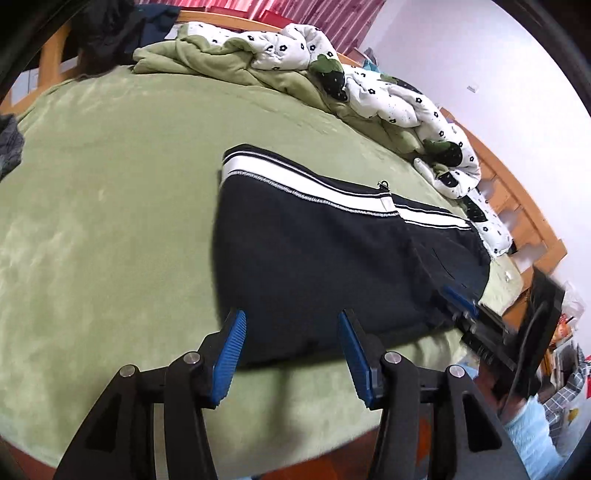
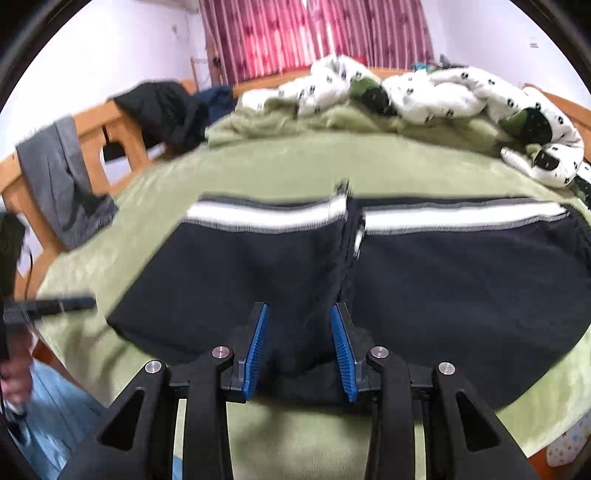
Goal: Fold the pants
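Observation:
Black pants (image 1: 314, 251) with a white side stripe lie folded flat on the green bed cover (image 1: 110, 206). My left gripper (image 1: 290, 319) is open and empty over the pants' near left edge. The right gripper shows in the left wrist view (image 1: 458, 299) at the pants' right end. In the right wrist view the pants (image 2: 443, 288) fill the middle, and my right gripper (image 2: 299, 314) is open, its blue pads either side of the near edge of the cloth, not closed on it.
A crumpled white and green quilt (image 1: 369, 85) lies along the far side of the bed. A wooden bed frame (image 2: 122, 136) carries dark and grey clothes (image 2: 59, 181). Red curtains (image 2: 314, 33) hang behind. The person's blue sleeve (image 1: 532, 432) is at the lower right.

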Tool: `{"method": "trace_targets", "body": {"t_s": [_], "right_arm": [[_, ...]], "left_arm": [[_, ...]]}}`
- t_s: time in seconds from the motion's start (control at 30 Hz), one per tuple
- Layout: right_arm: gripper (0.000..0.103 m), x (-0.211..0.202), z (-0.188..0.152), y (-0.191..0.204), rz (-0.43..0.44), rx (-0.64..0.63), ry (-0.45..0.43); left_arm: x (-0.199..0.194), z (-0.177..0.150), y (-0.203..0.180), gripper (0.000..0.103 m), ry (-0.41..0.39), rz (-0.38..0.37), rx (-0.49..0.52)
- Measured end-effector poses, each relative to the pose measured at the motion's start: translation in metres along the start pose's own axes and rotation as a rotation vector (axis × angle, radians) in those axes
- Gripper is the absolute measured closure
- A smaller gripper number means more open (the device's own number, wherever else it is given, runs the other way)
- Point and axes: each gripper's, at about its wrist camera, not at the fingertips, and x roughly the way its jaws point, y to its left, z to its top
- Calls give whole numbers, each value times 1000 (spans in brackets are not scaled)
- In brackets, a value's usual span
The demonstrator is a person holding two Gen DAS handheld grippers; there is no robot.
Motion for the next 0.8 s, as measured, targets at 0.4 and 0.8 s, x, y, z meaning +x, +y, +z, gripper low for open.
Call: {"method": "trace_targets", "body": {"t_s": [0.4,0.8], "right_arm": [[66,29,-20,-18,-80,48,139],[50,-6,-18,-26,-193,124,137]], "left_arm": [[38,-20,-10,52,52,151,66],[25,-20,-19,44,40,151,40]]}}
